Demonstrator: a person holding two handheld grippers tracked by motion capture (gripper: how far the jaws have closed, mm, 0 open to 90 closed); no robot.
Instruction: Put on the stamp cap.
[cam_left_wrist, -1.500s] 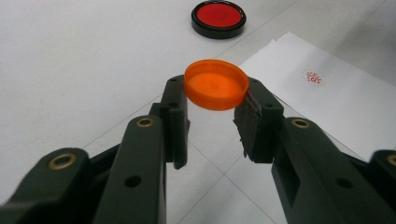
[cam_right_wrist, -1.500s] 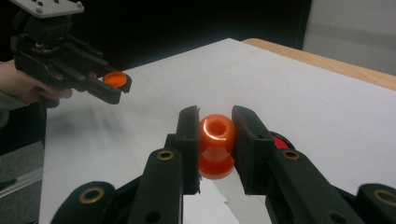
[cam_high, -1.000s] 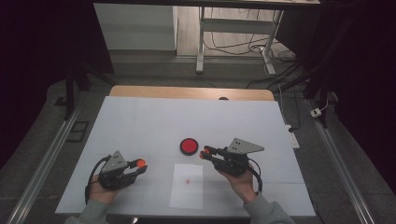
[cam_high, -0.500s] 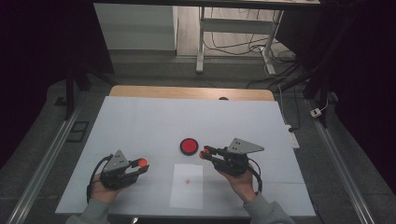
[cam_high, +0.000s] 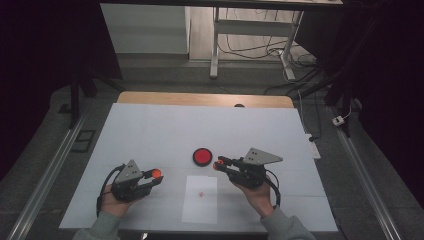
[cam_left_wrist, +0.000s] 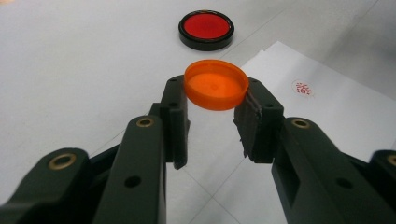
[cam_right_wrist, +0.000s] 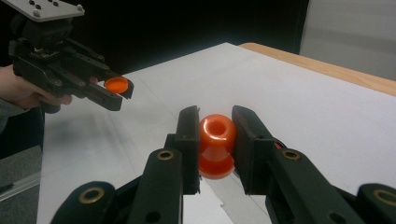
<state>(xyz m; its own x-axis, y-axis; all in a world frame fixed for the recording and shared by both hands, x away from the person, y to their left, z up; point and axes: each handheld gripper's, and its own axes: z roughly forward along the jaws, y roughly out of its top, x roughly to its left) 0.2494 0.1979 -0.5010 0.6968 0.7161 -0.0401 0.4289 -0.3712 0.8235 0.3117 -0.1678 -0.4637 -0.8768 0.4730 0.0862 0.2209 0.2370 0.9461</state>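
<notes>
1. Left tool (cam_left_wrist: 212, 121): its jaws are closed on the orange cap (cam_left_wrist: 216, 84), gripped by its rim and held level above the bench (cam_high: 150, 130), near the front-left corner.
2. Right tool (cam_right_wrist: 215, 135): its jaws are clamped on the orange stamp (cam_right_wrist: 216, 144), gripped across its rounded knob, with the flared foot below the jaws. In the high view this tool (cam_high: 218, 164) sits right of the middle, just beside the ink pad (cam_high: 202, 156).
3. Sheet of paper (cam_high: 200, 199): it lies at the front edge of the bench between your hands and bears one red mark (cam_left_wrist: 303, 87).
4. Step in hand, as judged: bringing cap and stamp together. Turn the cap's open side toward the stamp's foot, line the two up on one axis, then close the gap slowly. Keep both grips firm, since round parts can twist between flat jaws.
5. Keep the inked foot clear of the bench and paper while you align.
6. Count: one cap, one stamp, one ink pad, one sheet, one mark, two tools.
</notes>
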